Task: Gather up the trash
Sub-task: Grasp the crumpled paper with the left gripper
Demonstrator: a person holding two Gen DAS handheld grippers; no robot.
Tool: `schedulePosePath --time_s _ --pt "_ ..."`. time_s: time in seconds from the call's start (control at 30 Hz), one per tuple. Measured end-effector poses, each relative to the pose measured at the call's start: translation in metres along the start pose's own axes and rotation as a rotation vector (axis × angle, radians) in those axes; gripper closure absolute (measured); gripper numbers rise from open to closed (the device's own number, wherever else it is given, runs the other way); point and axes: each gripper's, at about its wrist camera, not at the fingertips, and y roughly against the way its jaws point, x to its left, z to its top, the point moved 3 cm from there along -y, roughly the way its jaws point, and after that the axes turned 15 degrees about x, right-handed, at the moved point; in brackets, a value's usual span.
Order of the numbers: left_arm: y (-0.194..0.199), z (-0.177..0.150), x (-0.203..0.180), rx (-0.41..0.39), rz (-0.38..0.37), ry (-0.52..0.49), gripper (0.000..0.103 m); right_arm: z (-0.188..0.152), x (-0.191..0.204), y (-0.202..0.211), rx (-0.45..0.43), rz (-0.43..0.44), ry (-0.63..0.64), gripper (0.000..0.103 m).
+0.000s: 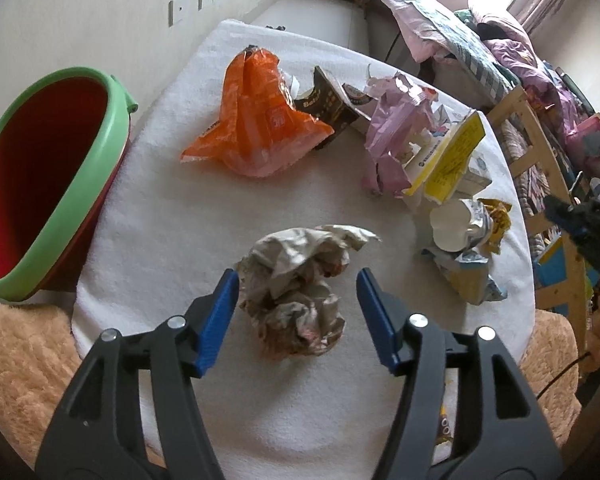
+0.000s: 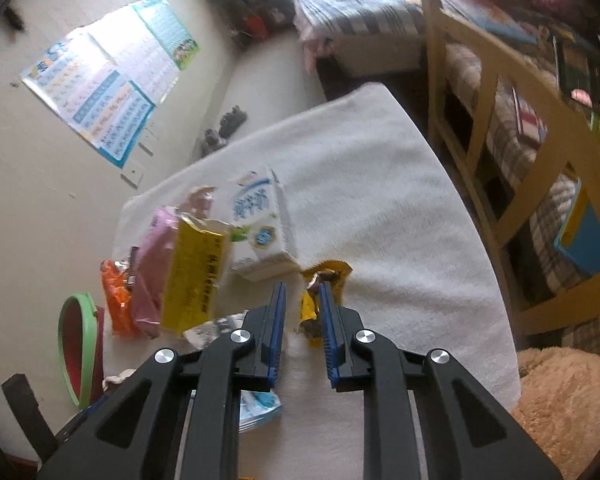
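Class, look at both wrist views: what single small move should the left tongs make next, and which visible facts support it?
Probably close the left tongs on the crumpled paper ball. They stand open with the ball between the pads, which are not yet pressing on it, and the red bucket with the green rim waits just to the left of the white towel, ready to take it.

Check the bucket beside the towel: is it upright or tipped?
Tipped. In the left wrist view the bucket leans, its green rim slanting and its red inside facing the white towel. No trash shows inside it.
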Motion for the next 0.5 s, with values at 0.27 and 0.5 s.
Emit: schedulePosePath --time_s 0.27,0.5 --pt "-0.011 -0.003 0.004 0.045 -0.010 0.014 0.062 -0.003 0.028 0.013 -0.039 -0.002 0.092 0.086" --pt "0.001 -0.003 0.005 0.003 -0.006 0.011 0.068 0.003 -0.011 -0.014 0.032 -0.015 -0.019 0.071"
